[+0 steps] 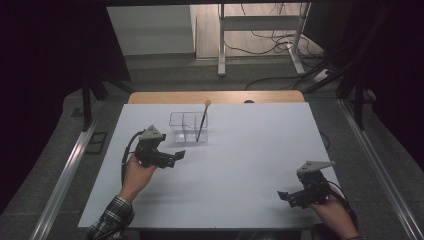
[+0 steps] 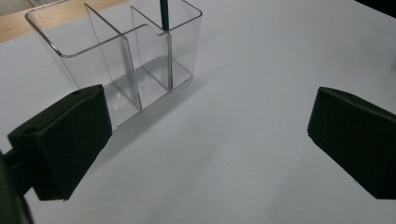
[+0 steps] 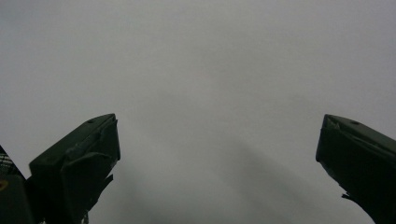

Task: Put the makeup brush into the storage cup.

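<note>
From above, my left tongs (image 1: 176, 156) sit just beside the clear organizer (image 1: 188, 127), at its near left corner, the jaw tips pointing toward it without touching it. My right tongs (image 1: 284, 196) are well apart from the organizer, down at the near right of the white worktop (image 1: 250, 150), pointing left. Both pairs are spread wide with nothing between the jaws.

The high view gives me the whole brush (image 1: 202, 121): a thin dark handle standing tilted in the organizer's right-hand compartment, its pale tip leaning out above the rim toward the wooden edge of the worktop behind it. It also shows my plaid sleeve (image 1: 114, 218) coming in under the left tongs.

The left gripper view brings the organizer (image 2: 126, 56) in close and shows what the high view blurs: clear dividers splitting it into compartments, a low cut-out in the front wall, and bare floor in the compartments nearest my jaws. Of the brush (image 2: 164, 14) it catches just a short length of dark handle at the top, in the far compartment; the tip is cut off. My left tongs (image 2: 205, 140) frame an empty patch of worktop just short of the organizer.

In the right gripper view, my right tongs (image 3: 217, 154) stand gaping over plain grey-white worktop, slightly out of focus.
</note>
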A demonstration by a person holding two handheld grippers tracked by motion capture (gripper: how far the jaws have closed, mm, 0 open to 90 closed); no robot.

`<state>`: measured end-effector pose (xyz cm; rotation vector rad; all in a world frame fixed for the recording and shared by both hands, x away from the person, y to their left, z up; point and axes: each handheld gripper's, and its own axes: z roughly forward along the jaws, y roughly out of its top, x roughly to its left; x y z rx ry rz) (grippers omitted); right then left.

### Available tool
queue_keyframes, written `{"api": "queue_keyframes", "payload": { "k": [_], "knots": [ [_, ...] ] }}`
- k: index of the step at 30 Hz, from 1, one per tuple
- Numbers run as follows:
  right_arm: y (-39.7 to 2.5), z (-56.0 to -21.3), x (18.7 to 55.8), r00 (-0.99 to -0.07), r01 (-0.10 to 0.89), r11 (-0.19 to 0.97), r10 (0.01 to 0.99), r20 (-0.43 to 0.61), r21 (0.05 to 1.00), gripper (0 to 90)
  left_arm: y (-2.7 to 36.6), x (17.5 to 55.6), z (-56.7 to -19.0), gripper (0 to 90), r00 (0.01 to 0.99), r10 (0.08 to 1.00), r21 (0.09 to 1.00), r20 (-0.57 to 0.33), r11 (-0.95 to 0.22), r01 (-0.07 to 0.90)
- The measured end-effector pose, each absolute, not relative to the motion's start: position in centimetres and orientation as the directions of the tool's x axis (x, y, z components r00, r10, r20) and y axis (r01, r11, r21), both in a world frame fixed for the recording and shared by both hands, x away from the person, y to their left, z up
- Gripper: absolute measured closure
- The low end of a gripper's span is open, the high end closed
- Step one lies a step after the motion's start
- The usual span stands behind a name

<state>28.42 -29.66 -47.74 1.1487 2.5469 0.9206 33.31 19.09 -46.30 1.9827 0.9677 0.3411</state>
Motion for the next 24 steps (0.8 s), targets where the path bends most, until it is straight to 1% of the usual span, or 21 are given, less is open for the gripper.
{"api": "queue_keyframes", "payload": {
  "k": [24],
  "knots": [
    [-29.6,-47.7,28.4,-0.679,0.608,0.509,0.732,0.067,0.610,0.0,20.5,31.0,-46.7,0.0,0.641,0.759,0.806,-0.119,-0.303,0.509]
  ]
}}
